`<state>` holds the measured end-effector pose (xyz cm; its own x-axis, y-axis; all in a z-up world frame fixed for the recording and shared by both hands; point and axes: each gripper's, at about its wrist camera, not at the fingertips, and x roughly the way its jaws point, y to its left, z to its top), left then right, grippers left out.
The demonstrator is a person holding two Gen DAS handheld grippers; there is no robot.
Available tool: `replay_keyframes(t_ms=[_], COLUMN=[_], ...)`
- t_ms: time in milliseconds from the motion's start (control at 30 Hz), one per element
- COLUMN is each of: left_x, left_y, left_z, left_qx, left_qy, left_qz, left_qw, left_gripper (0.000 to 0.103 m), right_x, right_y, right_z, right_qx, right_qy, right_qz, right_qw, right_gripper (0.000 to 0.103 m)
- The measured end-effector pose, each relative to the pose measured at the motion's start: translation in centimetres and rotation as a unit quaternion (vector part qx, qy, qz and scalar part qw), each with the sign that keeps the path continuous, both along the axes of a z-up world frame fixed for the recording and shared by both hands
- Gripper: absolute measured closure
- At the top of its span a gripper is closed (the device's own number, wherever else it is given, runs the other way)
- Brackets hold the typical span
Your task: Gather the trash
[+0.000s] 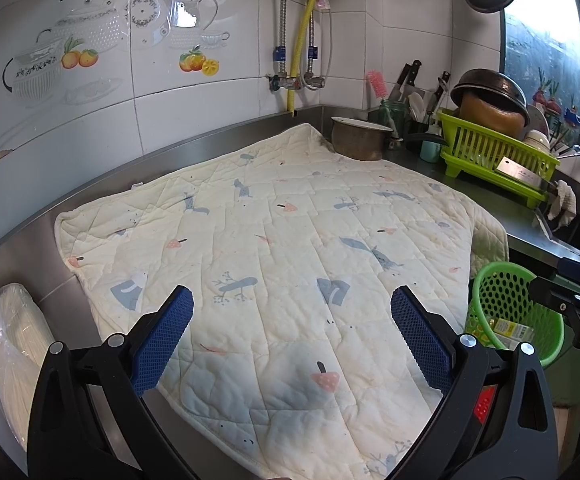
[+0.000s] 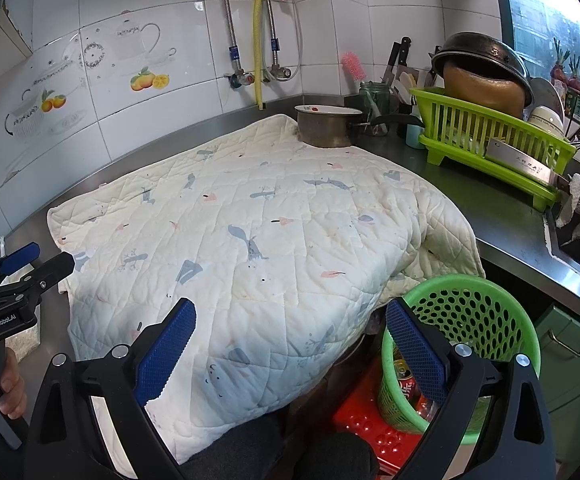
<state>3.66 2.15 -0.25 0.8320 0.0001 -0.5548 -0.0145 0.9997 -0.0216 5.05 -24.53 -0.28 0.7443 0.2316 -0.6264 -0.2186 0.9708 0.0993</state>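
A green perforated basket (image 2: 470, 320) stands on a red stool (image 2: 362, 412) just off the counter's front right corner; a red drink can (image 2: 404, 382) and other trash lie inside. In the left wrist view the same basket (image 1: 506, 300) holds a labelled item (image 1: 510, 328). A cream quilted mat (image 1: 273, 248) covers the counter, and no loose trash shows on it. My left gripper (image 1: 292, 304) hovers open over the mat's near part. My right gripper (image 2: 290, 316) is open too, its right finger over the basket's near rim. Each gripper (image 2: 29, 268) appears in the other's view.
A metal pot (image 1: 358, 136) sits on the mat's far corner. A green dish rack (image 1: 490, 152) with bowls and a cleaver (image 2: 522, 164) stands at the right, beside a jar of utensils and knives. A bag of white items (image 1: 9, 344) lies at the left. A sink is at far right.
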Motion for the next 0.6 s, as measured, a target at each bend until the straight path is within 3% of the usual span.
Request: replay_keyframes(t_ms=[600], left_x=[0.03], left_y=[0.16], left_z=[-0.15], left_qx=[0.0], left_qy=[-0.001], left_qz=[0.001], left_qw=[1.0], left_gripper=[0.005], right_x=[-0.06], right_y=[0.09], right_z=[-0.04], right_qx=[-0.001], right_qy=[-0.001], right_qz=[0.0], right_qw=[1.0], right_gripper=[0.01])
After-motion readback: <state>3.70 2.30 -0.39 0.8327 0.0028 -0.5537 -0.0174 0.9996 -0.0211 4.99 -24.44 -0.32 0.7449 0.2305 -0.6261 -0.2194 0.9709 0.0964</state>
